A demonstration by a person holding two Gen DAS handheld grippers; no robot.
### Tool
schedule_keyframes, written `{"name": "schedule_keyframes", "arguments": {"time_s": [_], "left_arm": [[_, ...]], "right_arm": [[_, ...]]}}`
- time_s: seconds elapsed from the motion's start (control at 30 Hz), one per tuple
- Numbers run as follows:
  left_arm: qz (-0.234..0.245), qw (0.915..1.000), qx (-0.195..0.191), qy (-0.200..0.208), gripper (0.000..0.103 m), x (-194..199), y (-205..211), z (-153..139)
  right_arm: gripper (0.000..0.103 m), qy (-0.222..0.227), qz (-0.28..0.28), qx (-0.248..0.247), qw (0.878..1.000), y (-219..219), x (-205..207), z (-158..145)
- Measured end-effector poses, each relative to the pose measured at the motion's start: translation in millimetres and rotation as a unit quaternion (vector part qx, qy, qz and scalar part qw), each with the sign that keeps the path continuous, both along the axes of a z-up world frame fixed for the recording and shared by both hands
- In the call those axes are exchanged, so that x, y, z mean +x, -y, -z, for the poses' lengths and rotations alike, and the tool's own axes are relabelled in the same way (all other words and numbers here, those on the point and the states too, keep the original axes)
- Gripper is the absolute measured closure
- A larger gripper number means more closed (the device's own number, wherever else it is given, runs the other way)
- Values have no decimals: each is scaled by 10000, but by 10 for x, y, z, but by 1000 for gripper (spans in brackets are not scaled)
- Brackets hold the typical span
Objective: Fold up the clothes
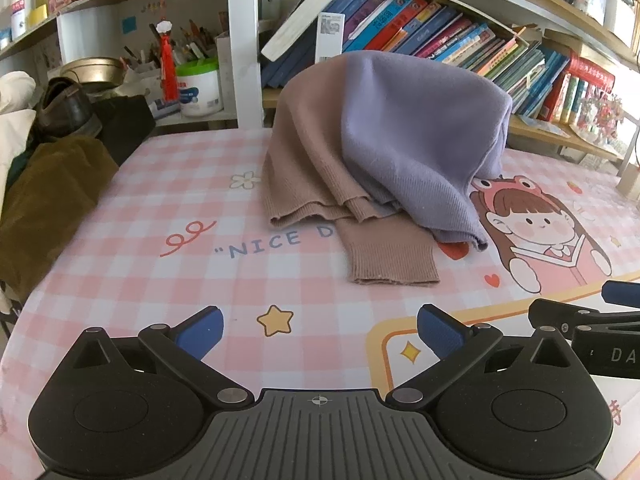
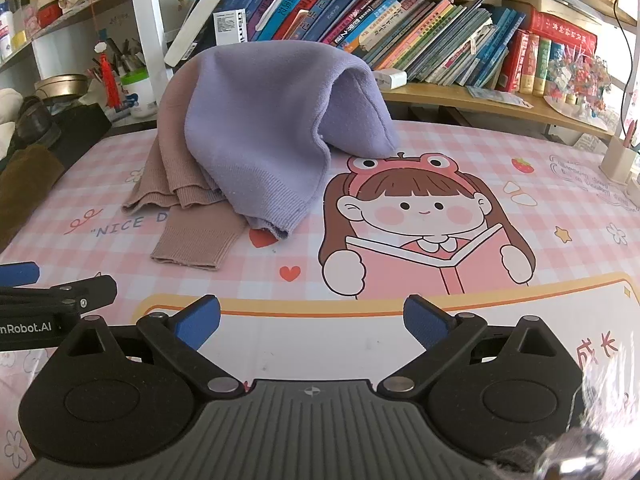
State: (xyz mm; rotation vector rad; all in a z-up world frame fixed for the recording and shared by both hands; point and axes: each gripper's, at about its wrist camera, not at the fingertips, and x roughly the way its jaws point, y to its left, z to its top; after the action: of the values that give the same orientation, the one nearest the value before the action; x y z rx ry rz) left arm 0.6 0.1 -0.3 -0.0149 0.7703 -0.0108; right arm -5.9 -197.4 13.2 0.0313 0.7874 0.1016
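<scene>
Left gripper [image 1: 320,330] and right gripper [image 2: 312,320]: jaws spread wide, nothing between them, both over the near edge of the table mat [image 1: 160,208]. Two-tone sweater [image 1: 384,152], tan and lilac, sits heaped near the far edge, tan cuff [image 1: 394,260] trailing toward the middle. Risk: pinching one layer only drags the heap instead of spreading it. Collar and second sleeve hidden inside the mound.
</scene>
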Motion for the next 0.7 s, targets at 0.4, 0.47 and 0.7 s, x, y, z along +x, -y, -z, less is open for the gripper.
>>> {"name": "schedule_keyframes", "arguments": {"time_s": [0.4,0.47,0.7], "left_arm": [[0,10000,-6,-45,0,24,-16,26],[-1,10000,-6,-48,0,13,-18,29],[1,10000,-13,-80,0,1,-23,35]], "right_arm": [[4,-12,12,9,10000,-10,10,15],[4,-26,14,10,10000,-8,12,20],[3,-75,21,15,10000,-4,18,34]]}}
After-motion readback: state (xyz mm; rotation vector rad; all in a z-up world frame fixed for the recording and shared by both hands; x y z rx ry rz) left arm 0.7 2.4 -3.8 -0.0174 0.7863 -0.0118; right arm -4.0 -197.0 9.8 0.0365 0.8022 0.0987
